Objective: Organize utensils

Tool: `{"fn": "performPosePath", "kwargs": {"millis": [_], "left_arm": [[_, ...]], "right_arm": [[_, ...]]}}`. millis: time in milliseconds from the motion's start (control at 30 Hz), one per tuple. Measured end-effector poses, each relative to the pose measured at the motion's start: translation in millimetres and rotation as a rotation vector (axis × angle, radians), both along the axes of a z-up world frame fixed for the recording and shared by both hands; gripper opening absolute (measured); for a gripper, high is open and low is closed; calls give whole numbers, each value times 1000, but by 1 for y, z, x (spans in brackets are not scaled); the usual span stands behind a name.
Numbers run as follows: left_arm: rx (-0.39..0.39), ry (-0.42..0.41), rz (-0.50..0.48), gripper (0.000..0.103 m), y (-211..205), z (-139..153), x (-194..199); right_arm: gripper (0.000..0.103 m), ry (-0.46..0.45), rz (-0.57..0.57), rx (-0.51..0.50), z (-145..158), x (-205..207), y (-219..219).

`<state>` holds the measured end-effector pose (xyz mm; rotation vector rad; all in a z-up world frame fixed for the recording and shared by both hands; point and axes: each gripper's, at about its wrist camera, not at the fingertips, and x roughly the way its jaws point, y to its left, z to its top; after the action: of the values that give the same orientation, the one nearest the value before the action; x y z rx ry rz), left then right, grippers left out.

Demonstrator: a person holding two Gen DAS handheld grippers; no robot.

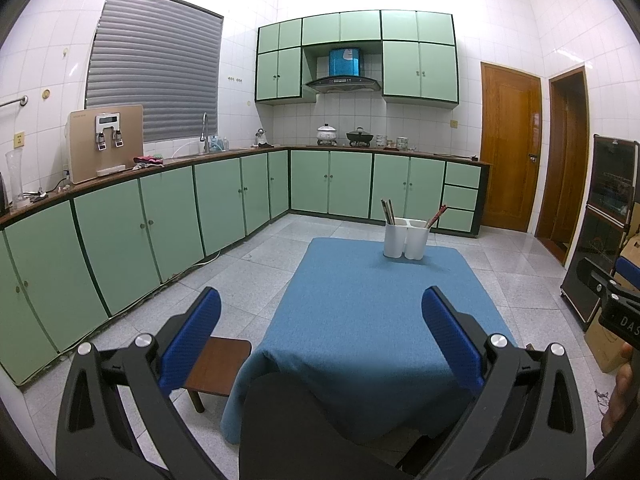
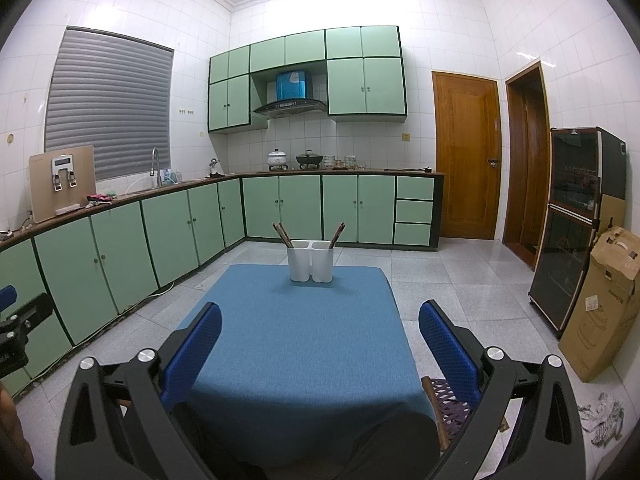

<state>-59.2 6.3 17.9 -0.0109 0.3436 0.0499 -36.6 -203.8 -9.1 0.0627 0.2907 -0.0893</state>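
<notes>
Matt blue woven cloth (image 2: 296,344) over the table. On it, a smooth glossy white plastic holder (image 2: 310,261) with dark wooden chopsticks (image 2: 282,234). Beyond the cloth, polished speckled stone floor tiles (image 2: 460,280); right of it, plain brown cardboard box (image 2: 600,312), varnished wood door (image 2: 466,152).

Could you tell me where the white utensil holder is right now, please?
The white utensil holder stands at the far end of the blue tablecloth, centred ahead in both wrist views, chopsticks leaning out of each compartment.
</notes>
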Motion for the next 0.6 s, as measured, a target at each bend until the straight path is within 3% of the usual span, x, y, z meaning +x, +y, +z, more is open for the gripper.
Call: {"fn": "performPosePath", "kwargs": {"millis": [600], "left_arm": [[0,4,-2,97,-3,1,3]], "right_arm": [[97,-1,-1,-1,0,0,0]]}}
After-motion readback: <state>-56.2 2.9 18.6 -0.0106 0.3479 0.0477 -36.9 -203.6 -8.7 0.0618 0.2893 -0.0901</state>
